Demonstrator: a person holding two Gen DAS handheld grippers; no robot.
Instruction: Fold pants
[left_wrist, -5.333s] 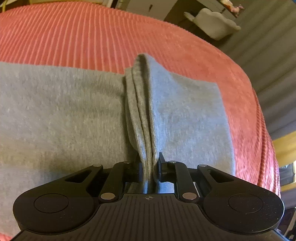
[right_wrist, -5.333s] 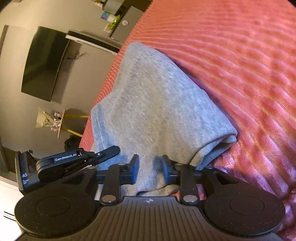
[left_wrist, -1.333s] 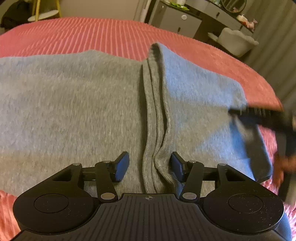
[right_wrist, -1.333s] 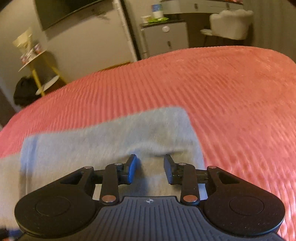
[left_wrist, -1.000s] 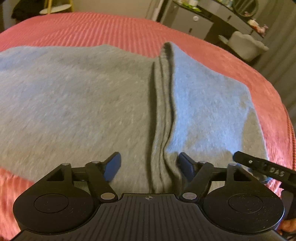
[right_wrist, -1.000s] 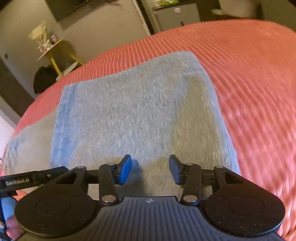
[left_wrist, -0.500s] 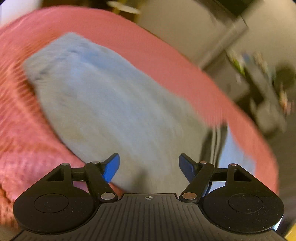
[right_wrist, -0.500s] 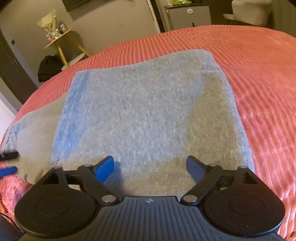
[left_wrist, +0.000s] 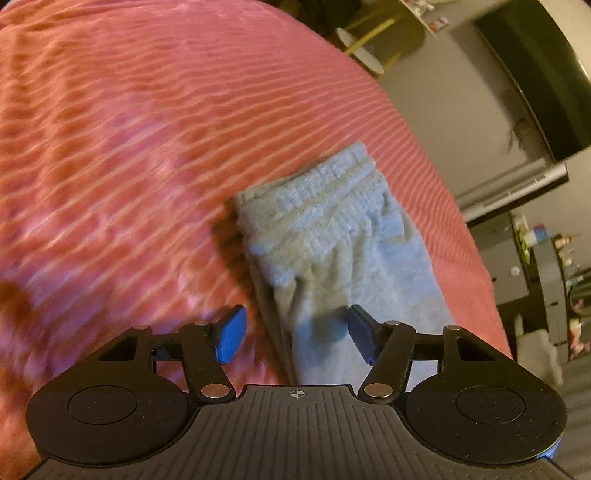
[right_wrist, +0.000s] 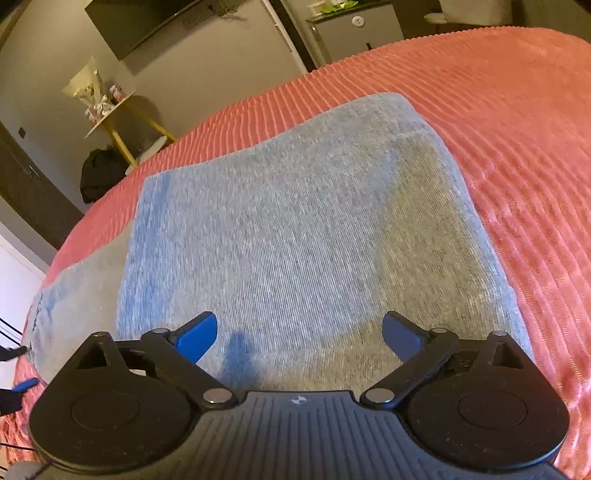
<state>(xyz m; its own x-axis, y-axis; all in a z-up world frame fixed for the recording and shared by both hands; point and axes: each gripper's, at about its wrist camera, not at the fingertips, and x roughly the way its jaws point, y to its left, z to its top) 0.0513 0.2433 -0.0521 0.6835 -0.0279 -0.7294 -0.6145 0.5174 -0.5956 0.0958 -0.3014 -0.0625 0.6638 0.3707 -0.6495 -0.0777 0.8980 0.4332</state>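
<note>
Grey knit sweatpants (right_wrist: 295, 229) are lying folded on a coral ribbed bedspread (right_wrist: 517, 110), filling the middle of the right wrist view as a broad flat panel. The right hand-held gripper (right_wrist: 299, 336) is hovering over the near edge of that panel at the lower centre of the frame; its jaws have just been opening and are standing very wide, with nothing pinched between them, which suggests it is letting the fold rest. In the left wrist view, the left hand-held gripper (left_wrist: 293, 334) is reaching over the gathered waistband end (left_wrist: 321, 206), which is sitting in the middle right of the frame. Its jaws have just been narrowing, yet a clear gap remains on both sides and the pads are not pressing the cloth. It is probably lining up to take this end for the next fold.
</note>
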